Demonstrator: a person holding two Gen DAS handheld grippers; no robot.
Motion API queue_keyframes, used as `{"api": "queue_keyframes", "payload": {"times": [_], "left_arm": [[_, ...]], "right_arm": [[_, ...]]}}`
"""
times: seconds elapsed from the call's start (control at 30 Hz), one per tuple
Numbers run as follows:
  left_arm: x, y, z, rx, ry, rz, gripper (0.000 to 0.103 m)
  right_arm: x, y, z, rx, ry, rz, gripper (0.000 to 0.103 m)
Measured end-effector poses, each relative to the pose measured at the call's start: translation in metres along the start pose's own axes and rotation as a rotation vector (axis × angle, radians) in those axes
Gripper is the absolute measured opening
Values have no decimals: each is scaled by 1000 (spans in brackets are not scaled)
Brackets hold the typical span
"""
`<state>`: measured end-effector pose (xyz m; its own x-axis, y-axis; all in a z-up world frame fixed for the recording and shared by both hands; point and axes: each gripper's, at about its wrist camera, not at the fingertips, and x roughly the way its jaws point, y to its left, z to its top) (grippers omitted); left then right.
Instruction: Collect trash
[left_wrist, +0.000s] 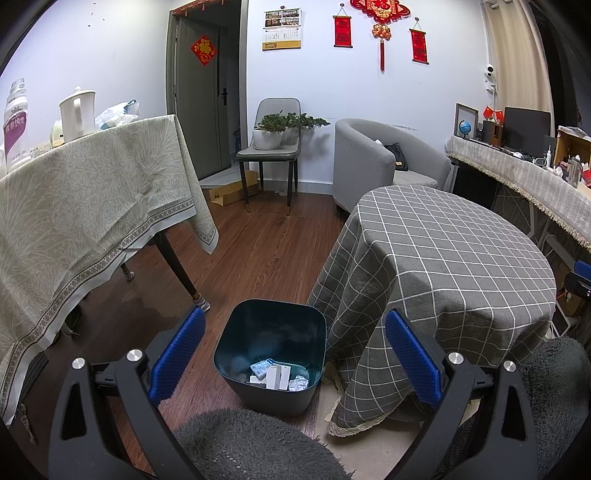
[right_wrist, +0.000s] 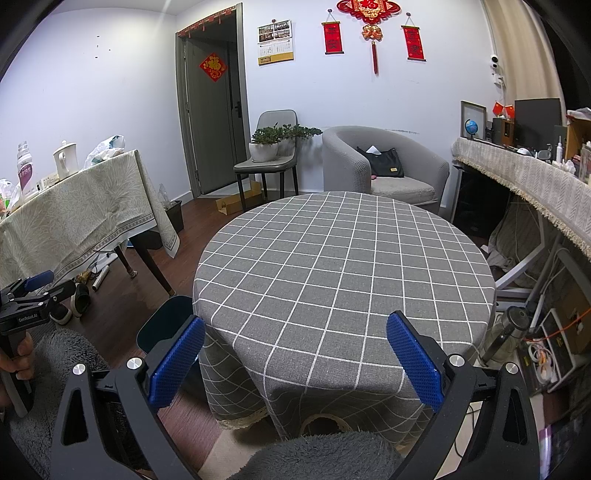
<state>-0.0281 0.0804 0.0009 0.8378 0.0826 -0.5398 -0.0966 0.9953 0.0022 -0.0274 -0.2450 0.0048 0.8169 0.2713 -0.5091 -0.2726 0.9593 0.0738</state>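
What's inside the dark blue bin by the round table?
The dark blue plastic bin holds a white blister pack, a white box and crumpled white paper. The near wall hides the rest of the floor.

Both views are evenly lit by cool, slightly bluish indoor light from above, outside the frames; the white wall (left_wrist: 332, 96) is bright but not blown out. Shadows are soft: a faint one falls beside the potted plant (left_wrist: 280, 125), and the floor (left_wrist: 258, 251) darkens under the draped tables. The wood shows a mild sheen. Focus is sharp nearly throughout. Strong fisheye bending curves the door frame (right_wrist: 181, 110) and the curtain (right_wrist: 517, 48), and black vignetting fills every corner.
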Motion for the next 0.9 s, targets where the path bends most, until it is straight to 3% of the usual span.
{"api": "queue_keyframes", "payload": {"times": [0.9], "left_arm": [[-1, -5, -2, -11, 9, -2, 99]], "right_arm": [[0, -1, 1, -2, 2, 0, 100]]}}
